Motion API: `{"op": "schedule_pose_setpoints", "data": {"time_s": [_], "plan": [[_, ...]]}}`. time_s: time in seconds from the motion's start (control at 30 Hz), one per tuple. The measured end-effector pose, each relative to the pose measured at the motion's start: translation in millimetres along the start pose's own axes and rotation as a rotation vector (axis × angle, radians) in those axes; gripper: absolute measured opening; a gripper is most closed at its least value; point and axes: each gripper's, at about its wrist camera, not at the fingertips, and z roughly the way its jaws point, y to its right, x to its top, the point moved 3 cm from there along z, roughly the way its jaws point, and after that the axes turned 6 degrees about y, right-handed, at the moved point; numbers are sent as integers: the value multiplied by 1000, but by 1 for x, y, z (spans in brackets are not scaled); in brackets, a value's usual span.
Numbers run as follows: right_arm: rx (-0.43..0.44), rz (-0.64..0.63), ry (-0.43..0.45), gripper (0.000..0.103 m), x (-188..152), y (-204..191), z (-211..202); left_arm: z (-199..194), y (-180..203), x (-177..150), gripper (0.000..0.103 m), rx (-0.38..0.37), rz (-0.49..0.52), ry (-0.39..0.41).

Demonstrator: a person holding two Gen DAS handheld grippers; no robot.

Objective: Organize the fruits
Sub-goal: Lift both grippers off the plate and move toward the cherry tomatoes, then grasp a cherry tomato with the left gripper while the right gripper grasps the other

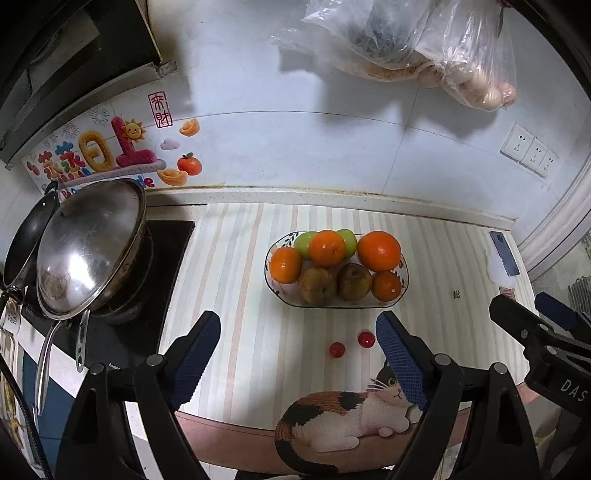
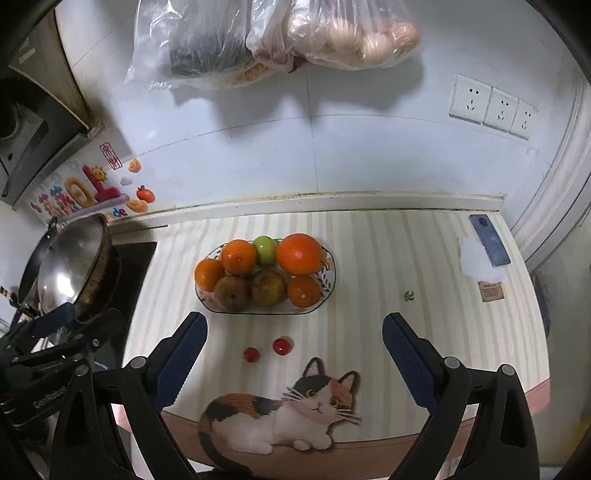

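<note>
A glass fruit bowl (image 1: 403,276) (image 2: 330,273) stands on the striped counter mat, holding several oranges (image 1: 379,250) (image 2: 299,254), green apples (image 1: 306,243) (image 2: 265,249) and brown pears (image 1: 317,285) (image 2: 231,292). Two small red cherry tomatoes (image 1: 337,349) (image 1: 366,338) (image 2: 251,354) (image 2: 281,345) lie on the mat in front of the bowl. My left gripper (image 1: 297,354) is open and empty, hovering before the tomatoes. My right gripper (image 2: 295,354) is open and empty, also short of the tomatoes; it shows at the right in the left wrist view (image 1: 532,314).
A steel wok with lid (image 1: 92,247) (image 2: 70,266) sits on the black stove at left. A phone (image 1: 504,253) (image 2: 489,240) and white paper lie at the right back. Plastic bags (image 2: 280,33) hang on the wall. A small green scrap (image 2: 408,295) lies on the mat.
</note>
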Motion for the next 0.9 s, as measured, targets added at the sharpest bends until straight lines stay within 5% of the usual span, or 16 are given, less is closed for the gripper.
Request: {"op": "schedule_pose_setpoints", "data": {"time_s": [0.2,0.47,0.7,0.9], "plan": [[3,31,-39,98,-2,9,29,20,2,-1,86,15,-14,-21],[21,59,-184,97,-36,24,131,92,-6,-22,92,103,-25,-114],[84,117,-339,60,-79,26,222,149,-12,-57,92,163,-23,-242],[128,119,-383,49,-99,18,255,175,-11,-79,92,175,-16,-309]]}}
